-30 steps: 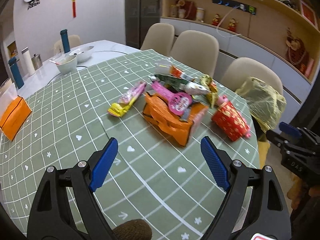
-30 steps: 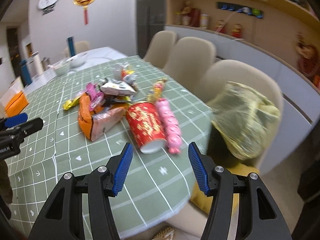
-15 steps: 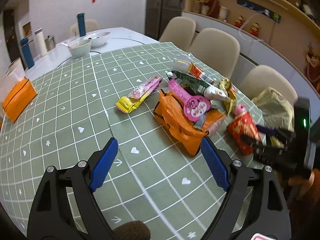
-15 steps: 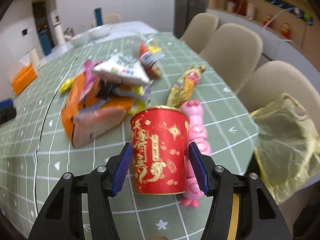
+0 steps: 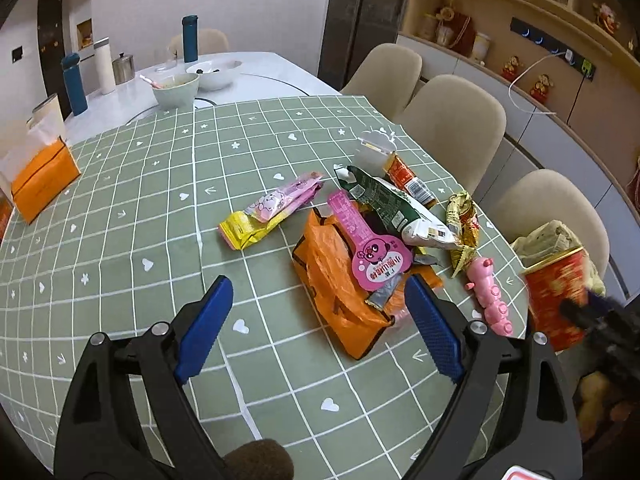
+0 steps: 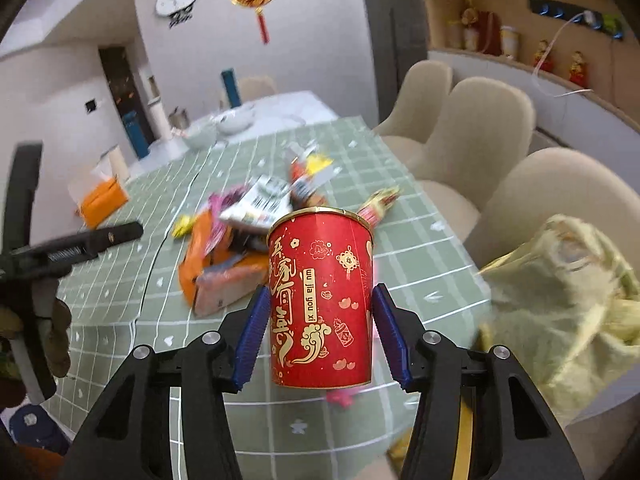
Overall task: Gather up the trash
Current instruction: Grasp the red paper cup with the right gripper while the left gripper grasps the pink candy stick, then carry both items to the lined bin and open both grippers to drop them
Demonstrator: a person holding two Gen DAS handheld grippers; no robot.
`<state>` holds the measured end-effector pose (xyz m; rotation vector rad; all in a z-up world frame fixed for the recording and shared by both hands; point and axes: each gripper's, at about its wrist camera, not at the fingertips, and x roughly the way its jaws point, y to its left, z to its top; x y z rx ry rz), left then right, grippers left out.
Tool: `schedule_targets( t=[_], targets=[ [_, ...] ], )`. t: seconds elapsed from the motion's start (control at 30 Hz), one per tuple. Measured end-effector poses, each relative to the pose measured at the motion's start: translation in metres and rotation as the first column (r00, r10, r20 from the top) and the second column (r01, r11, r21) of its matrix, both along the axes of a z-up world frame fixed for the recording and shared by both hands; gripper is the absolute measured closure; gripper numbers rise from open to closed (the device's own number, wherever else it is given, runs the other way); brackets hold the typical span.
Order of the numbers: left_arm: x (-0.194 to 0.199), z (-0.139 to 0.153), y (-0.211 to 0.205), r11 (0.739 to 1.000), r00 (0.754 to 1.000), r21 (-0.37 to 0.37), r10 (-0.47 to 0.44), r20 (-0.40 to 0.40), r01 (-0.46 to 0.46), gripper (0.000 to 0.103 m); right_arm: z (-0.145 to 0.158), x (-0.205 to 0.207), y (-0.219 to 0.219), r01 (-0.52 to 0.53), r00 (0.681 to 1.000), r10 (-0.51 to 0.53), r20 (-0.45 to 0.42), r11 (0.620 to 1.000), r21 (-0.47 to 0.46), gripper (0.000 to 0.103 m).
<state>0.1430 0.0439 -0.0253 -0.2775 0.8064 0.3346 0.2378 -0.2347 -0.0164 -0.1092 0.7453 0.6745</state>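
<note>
The green checked tablecloth (image 5: 120, 260) spreads beneath both grippers. Ahead of the wide-open, empty left gripper (image 5: 318, 330) lies the orange bag (image 5: 332, 280) among wrappers. The right gripper (image 6: 320, 330) clamps the upright red cup (image 6: 322, 300) between its blue pads, lifted clear of the cloth.

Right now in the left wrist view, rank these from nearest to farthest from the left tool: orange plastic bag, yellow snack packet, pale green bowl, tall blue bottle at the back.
1. Orange plastic bag: by the left tool's right tip.
2. Yellow snack packet: mid-table, left of the pile.
3. Pale green bowl: far left.
4. Tall blue bottle: beyond the bowl.
</note>
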Motion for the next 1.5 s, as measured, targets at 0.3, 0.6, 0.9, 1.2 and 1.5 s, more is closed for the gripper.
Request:
schedule_targets(
  t=[0.3,0.6,0.9,1.2,1.5],
  targets=[
    [0.039,-0.010,0.052,0.998,0.998,-0.017,-0.058,0.037,0.058,0.031,0.027,-0.004,-0.061,0.127,0.987,-0.127,0.102,0.992,-0.002,0.053],
    [0.108,-0.055,0.110,0.991,0.990,-0.083,-0.116,-0.075,0.109,0.044,0.021,0.019,-0.096,0.158,0.984,-0.159,0.076,0.987,0.027,0.053],
    [0.141,-0.097,0.110,0.984,0.968,-0.149,-0.128,-0.214,0.097,0.073,-0.006,0.037,-0.072,0.175,0.984,-0.175,0.026,0.985,0.012,0.053],
    [0.110,-0.043,0.099,0.982,0.994,-0.176,-0.079,-0.071,0.065,0.081,-0.014,0.037,-0.067,0.200,0.980,-0.200,0.007,0.980,-0.009,0.053],
    [0.108,0.027,0.028,0.962,0.968,-0.121,-0.237,0.082,0.246,0.081,-0.002,0.033,-0.080,0.242,0.969,-0.242,0.043,0.970,0.014,0.053]
  ],
)
